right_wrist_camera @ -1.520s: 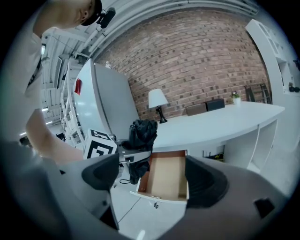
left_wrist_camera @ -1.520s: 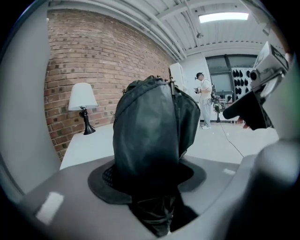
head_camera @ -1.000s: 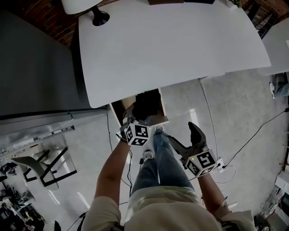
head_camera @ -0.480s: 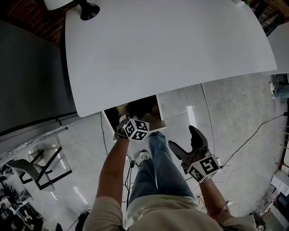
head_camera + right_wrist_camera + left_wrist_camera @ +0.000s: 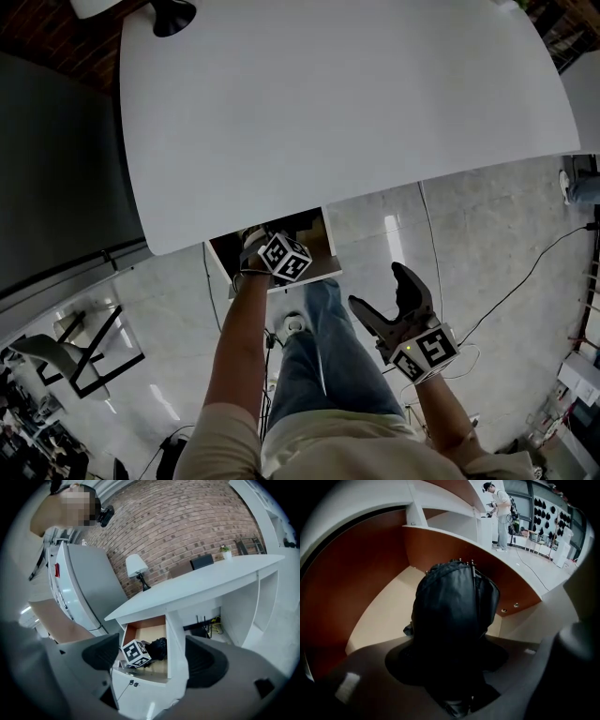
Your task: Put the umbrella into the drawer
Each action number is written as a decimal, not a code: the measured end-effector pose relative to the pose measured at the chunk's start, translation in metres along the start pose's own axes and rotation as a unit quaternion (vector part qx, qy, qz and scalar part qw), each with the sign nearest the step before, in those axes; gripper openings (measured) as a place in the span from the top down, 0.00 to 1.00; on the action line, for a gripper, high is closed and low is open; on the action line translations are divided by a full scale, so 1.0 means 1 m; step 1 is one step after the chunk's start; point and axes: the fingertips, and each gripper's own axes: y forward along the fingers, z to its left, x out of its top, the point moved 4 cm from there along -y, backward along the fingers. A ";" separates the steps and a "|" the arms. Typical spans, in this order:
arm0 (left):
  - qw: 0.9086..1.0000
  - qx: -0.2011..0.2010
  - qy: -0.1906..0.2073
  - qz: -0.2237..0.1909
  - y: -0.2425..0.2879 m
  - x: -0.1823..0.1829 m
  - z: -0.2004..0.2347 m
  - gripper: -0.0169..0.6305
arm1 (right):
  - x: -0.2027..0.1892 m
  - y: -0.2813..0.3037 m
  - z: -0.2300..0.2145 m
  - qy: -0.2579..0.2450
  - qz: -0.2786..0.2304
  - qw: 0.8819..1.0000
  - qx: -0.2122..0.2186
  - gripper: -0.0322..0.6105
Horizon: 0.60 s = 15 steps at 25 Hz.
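The black folded umbrella [image 5: 454,620] lies between the jaws of my left gripper [image 5: 454,686], its far end down inside the open drawer [image 5: 389,616] with a pale floor and brown walls. The left jaws are opening, with the pads still against the umbrella. In the head view the left gripper [image 5: 253,240] reaches into the drawer [image 5: 319,272] under the white desk [image 5: 347,103], where the umbrella [image 5: 295,225] shows as a dark mass. The right gripper view shows the umbrella [image 5: 158,648] in the drawer [image 5: 145,632]. My right gripper [image 5: 377,291] hangs open and empty to the right of the drawer.
A lamp [image 5: 173,14] stands at the desk's far left corner. A grey cabinet [image 5: 84,588] is left of the desk. The person's leg [image 5: 319,347] is just before the drawer. Cables [image 5: 525,281] trail over the floor at right. Another person [image 5: 501,508] stands far off.
My left gripper has sunk with the umbrella from above the drawer's front edge down into the drawer. The right gripper has dropped slightly and stayed open.
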 end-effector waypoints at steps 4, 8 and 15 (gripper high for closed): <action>1.000 -0.003 -0.003 0.010 0.004 0.003 -0.002 0.55 | 0.001 0.001 -0.002 0.003 -0.003 1.000 -0.002 0.31; 0.999 -0.015 -0.031 0.007 -0.006 0.004 0.000 0.48 | 0.005 -0.001 0.008 -0.004 0.002 1.000 -0.001 0.30; 0.996 -0.022 -0.075 -0.037 -0.067 0.006 -0.004 0.45 | 0.023 -0.025 0.042 -0.028 -0.042 0.999 -0.013 0.30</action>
